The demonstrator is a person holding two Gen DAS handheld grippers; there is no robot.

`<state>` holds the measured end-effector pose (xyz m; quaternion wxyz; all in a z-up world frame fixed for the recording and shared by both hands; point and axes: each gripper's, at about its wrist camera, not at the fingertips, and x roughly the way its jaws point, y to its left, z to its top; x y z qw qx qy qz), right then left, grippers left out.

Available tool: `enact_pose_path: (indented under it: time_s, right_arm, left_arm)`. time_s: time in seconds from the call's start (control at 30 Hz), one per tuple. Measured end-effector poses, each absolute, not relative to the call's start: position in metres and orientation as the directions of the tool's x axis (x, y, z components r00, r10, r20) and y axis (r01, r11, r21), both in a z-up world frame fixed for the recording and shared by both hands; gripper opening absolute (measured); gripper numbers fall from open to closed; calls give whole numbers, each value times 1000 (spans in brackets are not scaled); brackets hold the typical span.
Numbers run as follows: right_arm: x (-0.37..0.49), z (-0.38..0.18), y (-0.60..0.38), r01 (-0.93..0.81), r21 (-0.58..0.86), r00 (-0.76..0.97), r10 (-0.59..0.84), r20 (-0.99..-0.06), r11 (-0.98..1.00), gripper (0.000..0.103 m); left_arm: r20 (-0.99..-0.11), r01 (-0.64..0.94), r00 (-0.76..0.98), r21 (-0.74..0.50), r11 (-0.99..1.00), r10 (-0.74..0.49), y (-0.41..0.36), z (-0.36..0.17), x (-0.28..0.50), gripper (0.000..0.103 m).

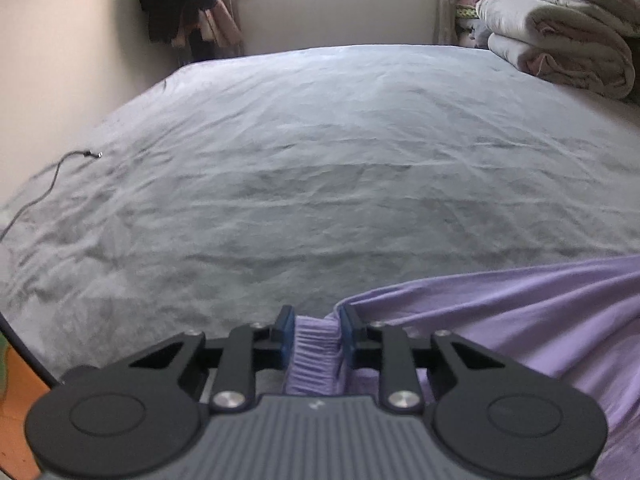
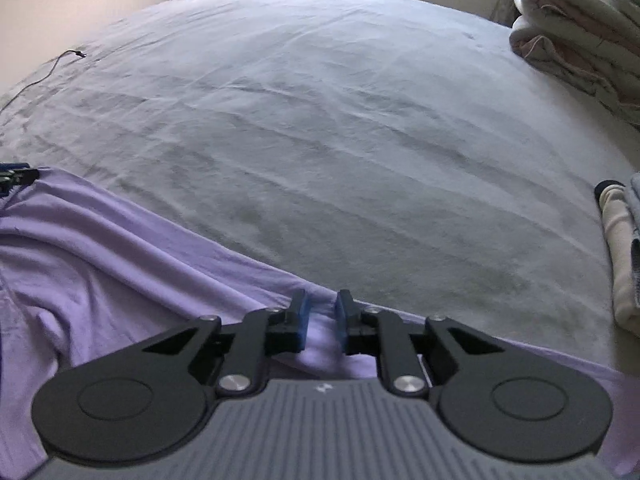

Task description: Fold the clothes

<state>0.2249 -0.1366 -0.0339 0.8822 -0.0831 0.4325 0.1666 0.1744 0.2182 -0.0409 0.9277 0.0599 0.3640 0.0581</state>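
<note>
1. The left gripper (image 1: 316, 334) is clamped on a ribbed edge of the purple garment (image 1: 540, 320); its blue pads (image 1: 286, 330) press the bunched cloth from both sides.
2. The right gripper (image 2: 320, 320) sits over another edge of the same garment (image 2: 100, 248). Purple cloth lies between its pads (image 2: 302, 318), and they look closed on it, though the contact on the right side is less plain.
3. The garment hangs slack between the two grippers at the near edge of the bed (image 1: 320, 160), with loose folds running across it. The left gripper's tip shows at the far left of the right wrist view (image 2: 16, 174).
4. To do this step well, I would draw the two held points apart until the cloth between them is taut, then lay it flat on the grey sheet before folding.
5. There is plenty of room ahead; the folded quilts (image 1: 560, 40) and the cable (image 1: 60, 168) lie well apart from the garment.
6. A weak pinch on the right could slip, so check it first.
</note>
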Motion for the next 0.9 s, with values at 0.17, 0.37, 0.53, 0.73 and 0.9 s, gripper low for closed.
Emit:
enact_pose_path:
  time_s: [0.17,0.37,0.53,0.73,0.9]
  right_arm:
    - [232,-29,-144,-363,62,560,271,-783,930,27]
    - [233,-36,-131,-408,-3,539,238,-808,913,22]
    - [227,-32,-114,-397,-98,606,180,-775,913,0]
    - [228,-27,-123,-236,-111,776,119,-619,965,0]
    - [242,-44,-124,-180,-141,812,66,-580,974,0]
  left_arm:
    - [-665,-75,731,149,986,156,219,-41,174,24]
    - [-651,-99,741,138,985,166,218,-44,171,24]
    - [-599,-117,774,182,976,205,209,-45,165,23]
    - [-496,-198,826,192,961,269,211,-36,158,22]
    - [-466,-240,825,220,945,318,212,-45,167,23]
